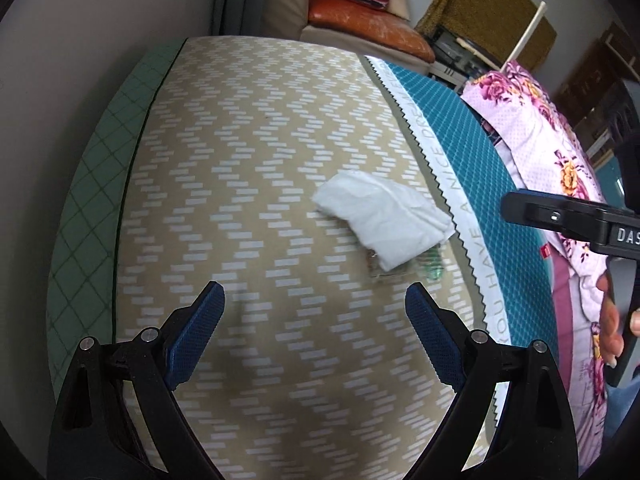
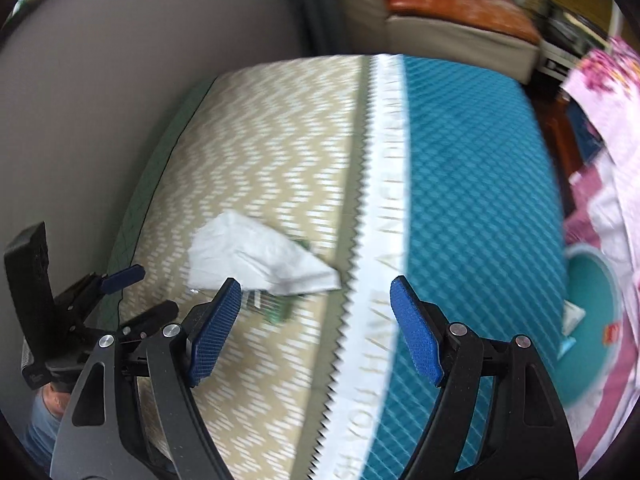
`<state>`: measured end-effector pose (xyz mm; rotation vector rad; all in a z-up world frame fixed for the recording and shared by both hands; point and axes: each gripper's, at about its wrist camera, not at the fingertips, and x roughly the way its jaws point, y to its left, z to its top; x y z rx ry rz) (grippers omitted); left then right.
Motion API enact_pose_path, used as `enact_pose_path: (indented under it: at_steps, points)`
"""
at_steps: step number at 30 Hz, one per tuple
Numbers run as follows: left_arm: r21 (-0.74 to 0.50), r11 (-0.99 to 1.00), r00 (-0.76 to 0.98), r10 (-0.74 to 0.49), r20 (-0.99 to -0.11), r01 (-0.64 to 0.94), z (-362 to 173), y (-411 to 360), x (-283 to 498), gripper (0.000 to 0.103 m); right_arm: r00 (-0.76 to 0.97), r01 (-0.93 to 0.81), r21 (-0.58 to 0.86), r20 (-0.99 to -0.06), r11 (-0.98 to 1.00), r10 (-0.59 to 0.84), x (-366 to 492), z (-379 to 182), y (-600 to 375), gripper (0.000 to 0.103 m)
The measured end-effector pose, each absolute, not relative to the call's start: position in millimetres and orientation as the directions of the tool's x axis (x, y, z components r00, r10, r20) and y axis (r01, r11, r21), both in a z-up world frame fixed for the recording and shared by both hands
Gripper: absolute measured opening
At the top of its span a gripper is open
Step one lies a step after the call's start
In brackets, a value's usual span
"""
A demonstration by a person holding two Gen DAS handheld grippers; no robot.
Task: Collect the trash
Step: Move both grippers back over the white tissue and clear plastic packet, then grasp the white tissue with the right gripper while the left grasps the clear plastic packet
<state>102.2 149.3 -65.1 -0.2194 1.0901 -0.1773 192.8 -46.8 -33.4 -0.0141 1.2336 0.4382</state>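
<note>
A crumpled white tissue [image 1: 384, 222] lies right of centre in the left view, on a beige zigzag mat [image 1: 248, 184], partly covering a clear green-printed wrapper [image 1: 428, 266]. Both look light, soft and likely slippery, so pinching the tissue's raised folds seems best. The left gripper [image 1: 316, 312] and right gripper [image 2: 316, 304] are both wide open and empty.

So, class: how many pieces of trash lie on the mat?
2: a crumpled white tissue near the mat's zigzag edge, and a clear green-printed wrapper partly under it. More may be hidden underneath.
</note>
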Motion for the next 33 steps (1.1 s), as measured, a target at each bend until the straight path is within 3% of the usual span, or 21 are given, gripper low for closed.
enact_pose_path:
  at_steps: [4, 8, 19, 20, 23, 27, 33]
  points:
    - [-0.265, 0.963, 0.445, -0.256, -0.858, 0.043, -71.3, 157.2, 103.0, 0.092, 0.221, -0.367, 0.208, -0.927, 0.907, 0.302, 201.2, -51.4, -17.4, 0.073]
    - [-0.273, 0.961, 0.441, -0.264, -0.858, 0.045, -75.7, 168.0, 103.3, 0.092, 0.188, -0.379, 0.207, -0.937, 0.902, 0.295, 207.2, -65.7, 2.0, 0.062]
    - [-0.294, 0.955, 0.426, -0.28, -0.86, 0.035, -85.9, 180.0, 105.2, 0.092, 0.178, -0.418, 0.21, -0.935, 0.884, 0.307, 207.4, -83.6, 23.8, 0.057]
    - [-0.295, 0.955, 0.423, -0.281, -0.861, 0.035, -86.9, 180.5, 105.2, 0.092, 0.187, -0.421, 0.199, -0.936, 0.885, 0.299, 206.6, -82.4, 26.6, 0.052]
    - [-0.295, 0.955, 0.419, -0.282, -0.863, 0.034, -87.5, 176.5, 107.2, 0.092, 0.19, -0.417, 0.198, -0.935, 0.887, 0.298, 208.0, -83.6, 27.0, 0.015]
    - [-0.298, 0.954, 0.415, -0.287, -0.864, 0.038, -86.4, 167.0, 111.1, 0.092, 0.202, -0.394, 0.213, -0.929, 0.894, 0.311, 209.1, -78.1, 19.3, 0.007]
    - [-0.312, 0.947, 0.417, -0.316, -0.852, 0.079, -76.6, 145.6, 119.8, 0.092, 0.266, -0.309, 0.242, -0.906, 0.92, 0.328, 212.5, -55.1, -19.5, 0.006]
